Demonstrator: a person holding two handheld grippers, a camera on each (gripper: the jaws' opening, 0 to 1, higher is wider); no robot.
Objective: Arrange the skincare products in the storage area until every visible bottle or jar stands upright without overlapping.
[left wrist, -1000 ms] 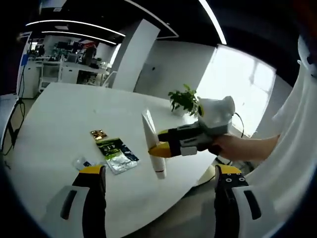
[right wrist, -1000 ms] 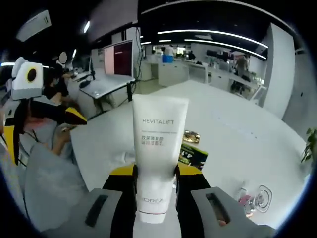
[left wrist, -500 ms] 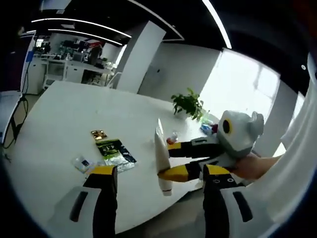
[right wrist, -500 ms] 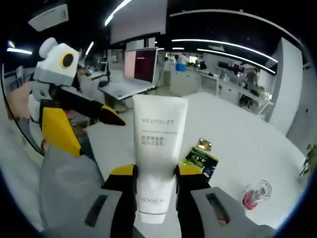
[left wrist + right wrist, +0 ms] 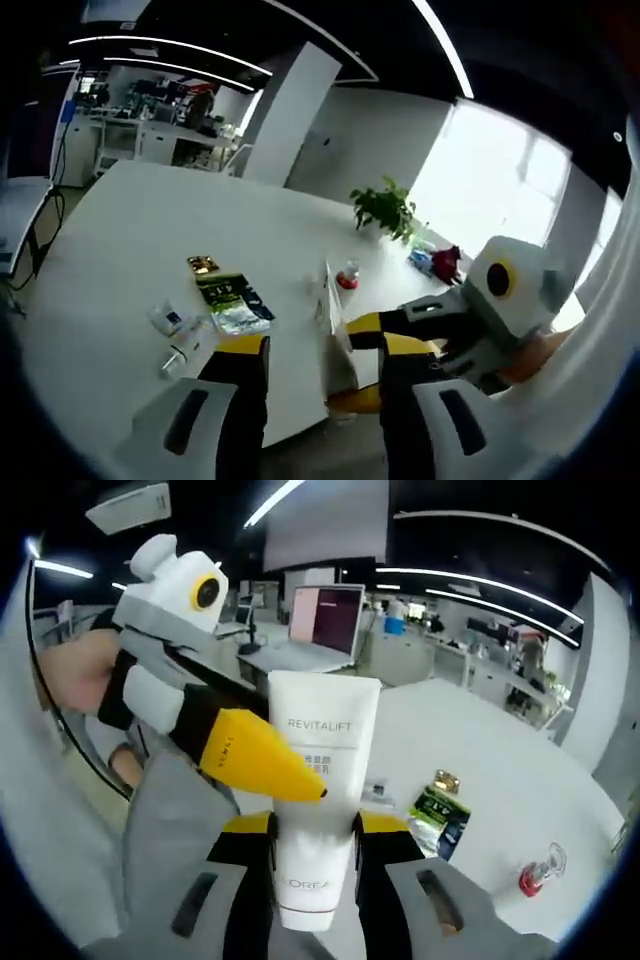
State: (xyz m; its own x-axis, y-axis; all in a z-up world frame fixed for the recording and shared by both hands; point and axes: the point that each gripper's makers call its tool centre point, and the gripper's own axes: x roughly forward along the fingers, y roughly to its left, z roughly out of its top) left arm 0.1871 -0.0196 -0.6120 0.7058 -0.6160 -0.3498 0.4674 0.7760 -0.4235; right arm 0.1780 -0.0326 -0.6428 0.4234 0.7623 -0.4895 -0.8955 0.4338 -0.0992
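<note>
Handover mid-air: right gripper (image 5: pixel 312 830) fingers clamp tube (image 5: pixel 318 780); left gripper (image 5: pixel 322 350) fingers narrow, flanking tube, not yet touching. Next: close, then stand upright on worktop (image 5: pixel 130 250).

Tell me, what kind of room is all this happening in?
Most likely an open-plan office. A large white table sits up front, a computer monitor stands on a desk behind, more desks line the far side, and long strip lights run overhead.

Right tool (image 5: pixel 312 825) holds the Revitalift tube (image 5: pixel 318 780) upright; left tool (image 5: pixel 262 765) crosses just before it. Beyond, sachets (image 5: pixel 440 810) lie on the desk (image 5: pixel 520 780).
</note>
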